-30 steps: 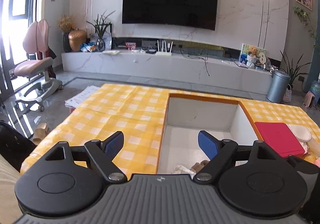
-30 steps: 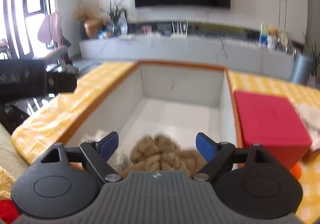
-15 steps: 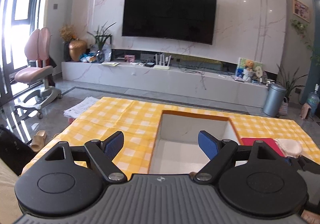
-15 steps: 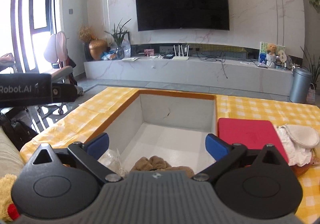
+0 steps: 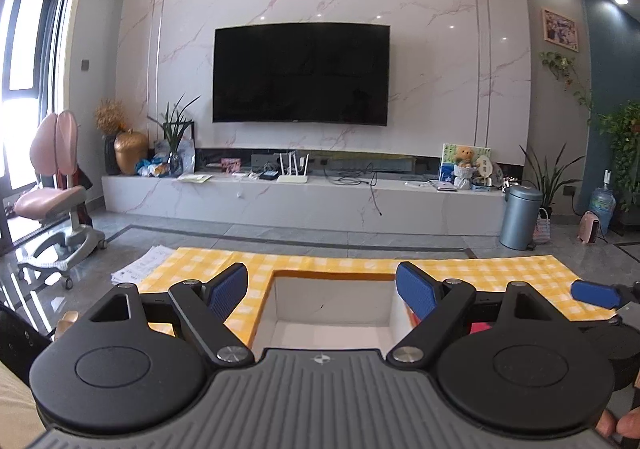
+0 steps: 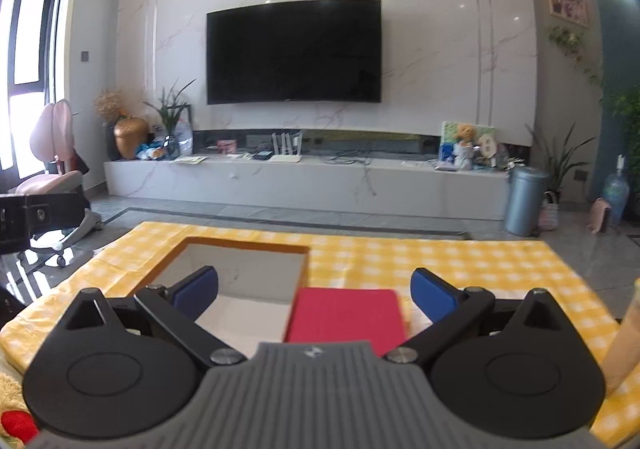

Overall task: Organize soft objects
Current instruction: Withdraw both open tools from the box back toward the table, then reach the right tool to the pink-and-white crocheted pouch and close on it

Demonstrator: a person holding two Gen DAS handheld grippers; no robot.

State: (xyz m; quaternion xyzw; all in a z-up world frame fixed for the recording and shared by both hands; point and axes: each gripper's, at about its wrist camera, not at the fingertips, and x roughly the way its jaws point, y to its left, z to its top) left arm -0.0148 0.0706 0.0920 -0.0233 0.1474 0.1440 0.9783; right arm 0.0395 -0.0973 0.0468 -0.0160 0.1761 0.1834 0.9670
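Note:
A white box with an orange rim sits on the yellow checked table; it also shows in the right wrist view. My left gripper is open and empty, held high above the box's near end. My right gripper is open and empty, above a red box to the right of the white box. A yellow plush toy with a red part lies at the lower left of the right wrist view. What lies inside the white box is hidden.
The right gripper's blue fingertip shows at the right of the left wrist view. A TV wall and a low marble console stand beyond the table. A pink chair stands at the left, a grey bin at the right.
Both grippers have risen and pulled back from the box. The brown plush in the box has dropped out of view. The right gripper has opened wider and shifted right over the red box.

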